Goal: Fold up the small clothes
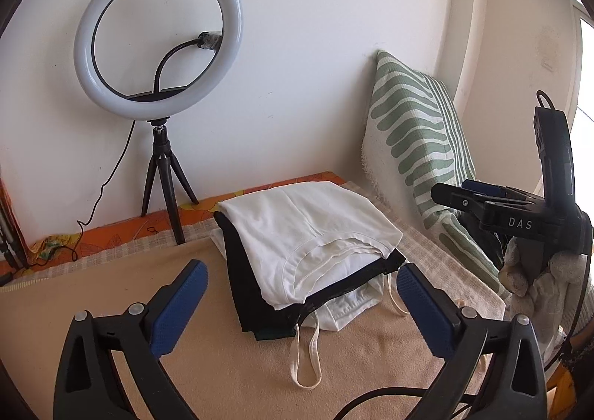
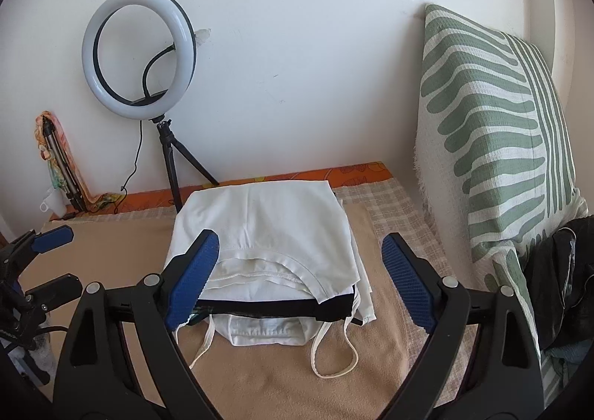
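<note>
A stack of folded clothes rests on the tan blanket (image 1: 241, 364). On top lies a white folded top (image 1: 308, 234), neckline toward me. Under it sits a black garment (image 1: 245, 290), and lowest a white camisole (image 1: 352, 305) whose thin straps (image 1: 306, 360) trail forward. My left gripper (image 1: 300, 301) is open, its blue pads wide apart in front of the stack, holding nothing. In the right wrist view the same white top (image 2: 267, 227) and black layer (image 2: 274, 308) lie ahead. My right gripper (image 2: 300, 279) is open too, pads apart before the stack, nothing between them. The right gripper's body (image 1: 519, 212) shows at the right of the left view.
A ring light on a small tripod (image 1: 159, 41) stands against the white wall at back left, its cable running down. A green and white striped pillow (image 1: 415, 130) leans at the right. A dark bundle (image 2: 564, 271) lies at the far right. An orange patterned sheet edge (image 2: 352, 171) runs along the wall.
</note>
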Motion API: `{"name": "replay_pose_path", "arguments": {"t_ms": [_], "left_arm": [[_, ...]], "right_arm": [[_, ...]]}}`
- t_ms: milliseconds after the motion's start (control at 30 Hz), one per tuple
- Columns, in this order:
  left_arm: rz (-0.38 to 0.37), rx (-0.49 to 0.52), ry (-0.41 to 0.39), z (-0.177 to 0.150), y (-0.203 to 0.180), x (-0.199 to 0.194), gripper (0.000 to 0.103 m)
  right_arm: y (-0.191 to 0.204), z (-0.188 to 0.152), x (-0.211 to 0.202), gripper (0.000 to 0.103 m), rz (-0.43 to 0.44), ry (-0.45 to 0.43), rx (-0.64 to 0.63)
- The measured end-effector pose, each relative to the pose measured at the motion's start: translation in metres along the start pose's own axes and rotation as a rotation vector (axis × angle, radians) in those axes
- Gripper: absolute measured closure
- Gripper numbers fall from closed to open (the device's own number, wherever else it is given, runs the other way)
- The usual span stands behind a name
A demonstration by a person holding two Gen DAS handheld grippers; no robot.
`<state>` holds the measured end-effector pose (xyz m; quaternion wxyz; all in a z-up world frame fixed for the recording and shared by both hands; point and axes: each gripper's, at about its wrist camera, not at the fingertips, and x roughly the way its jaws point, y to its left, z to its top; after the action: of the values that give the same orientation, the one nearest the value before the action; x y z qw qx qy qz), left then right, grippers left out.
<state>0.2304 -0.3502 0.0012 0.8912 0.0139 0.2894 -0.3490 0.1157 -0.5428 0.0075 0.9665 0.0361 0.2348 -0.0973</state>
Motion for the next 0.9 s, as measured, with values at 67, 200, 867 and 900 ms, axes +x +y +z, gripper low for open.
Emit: {"name": "replay_pose_path", "arguments": {"t_ms": [67,200,867,900], "left_arm": [[-0.001,-0.004,0.006,-0.007,0.0,-0.007,0.0],[0.038,0.027,-0.002,-0.023,-0.006,-0.025,0.0],[0.128,0.005,-0.034,-0.07,-0.024,-0.097,0.0],[0.13,0.007,-0.033,-0.07,-0.026,-0.097,0.0]], "right_arm": [[0.006,-0.008,-0.007,0.002,-0.02,-0.009,0.002],[0.017,-0.026,-0.028,0.002,-0.042,-0.024,0.032],[0.047,-0.104,-0.096,0.0,-0.066,-0.058,0.095],[0.048,-0.105,-0.096,0.0,-0.067,-0.056,0.093]]}}
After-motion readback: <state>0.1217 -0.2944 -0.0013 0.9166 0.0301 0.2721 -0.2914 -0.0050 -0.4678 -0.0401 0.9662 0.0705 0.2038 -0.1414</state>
